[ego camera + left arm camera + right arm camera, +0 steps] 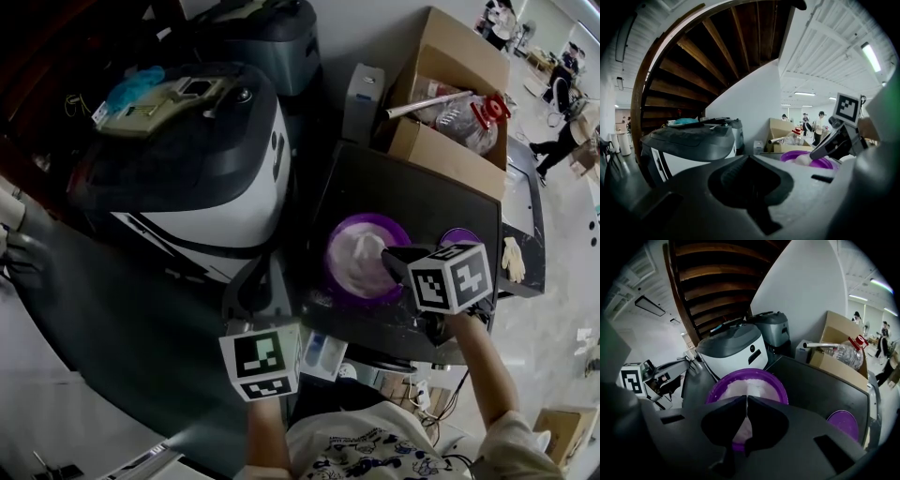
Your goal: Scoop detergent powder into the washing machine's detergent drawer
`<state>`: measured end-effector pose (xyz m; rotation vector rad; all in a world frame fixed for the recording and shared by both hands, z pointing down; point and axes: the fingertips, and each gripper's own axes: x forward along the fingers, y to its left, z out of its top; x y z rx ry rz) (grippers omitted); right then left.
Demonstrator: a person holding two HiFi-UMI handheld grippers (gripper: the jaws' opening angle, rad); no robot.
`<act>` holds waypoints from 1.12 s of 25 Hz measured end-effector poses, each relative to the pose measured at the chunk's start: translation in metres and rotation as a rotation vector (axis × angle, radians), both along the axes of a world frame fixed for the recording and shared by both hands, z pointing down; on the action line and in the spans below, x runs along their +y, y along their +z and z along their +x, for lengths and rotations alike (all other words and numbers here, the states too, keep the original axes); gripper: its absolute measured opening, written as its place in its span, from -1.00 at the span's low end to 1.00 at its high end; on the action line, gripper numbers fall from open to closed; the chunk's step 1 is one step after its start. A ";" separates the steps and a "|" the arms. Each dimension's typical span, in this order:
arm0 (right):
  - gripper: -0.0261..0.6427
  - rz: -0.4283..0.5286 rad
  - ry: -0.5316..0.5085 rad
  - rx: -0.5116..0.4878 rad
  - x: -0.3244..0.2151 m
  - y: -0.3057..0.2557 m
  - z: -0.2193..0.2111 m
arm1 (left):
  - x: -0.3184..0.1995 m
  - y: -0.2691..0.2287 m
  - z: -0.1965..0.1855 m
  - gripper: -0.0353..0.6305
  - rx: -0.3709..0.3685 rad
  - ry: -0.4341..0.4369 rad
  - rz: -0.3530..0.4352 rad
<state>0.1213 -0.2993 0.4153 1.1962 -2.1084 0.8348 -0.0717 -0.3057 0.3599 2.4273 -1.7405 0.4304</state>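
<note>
The right gripper reaches in from 4 o'clock over the round purple plastic tub of white detergent powder on the dark tabletop – its jaws pinched almost together on what looks like a white scoop. The left gripper – jaws together, empty – hovers at 7 o'clock beside the white-and-blue detergent drawer

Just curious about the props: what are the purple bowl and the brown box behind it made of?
Bowl: probably plastic, going by its even purple colour and smooth, slightly shiny rim.
Box: cardboard, matte tan, with its folded flaps standing open.
</note>
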 end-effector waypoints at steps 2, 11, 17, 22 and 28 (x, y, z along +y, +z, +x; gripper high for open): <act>-0.86 -0.034 -0.018 -0.017 0.002 0.003 -0.003 | 0.000 0.002 -0.001 -0.88 -0.001 0.000 -0.005; -0.86 -0.147 -0.106 0.001 0.005 0.009 -0.012 | 0.001 0.006 0.002 -0.88 -0.003 0.009 -0.014; -0.86 -0.193 -0.129 -0.003 0.004 0.015 -0.017 | 0.000 0.009 0.003 -0.88 0.000 0.009 -0.019; -0.86 -0.219 -0.138 -0.012 0.004 0.016 -0.021 | 0.000 0.010 0.001 -0.88 0.000 0.006 -0.022; -0.86 -0.227 -0.158 0.025 0.002 0.023 -0.021 | 0.000 0.011 0.001 -0.88 0.001 0.005 -0.023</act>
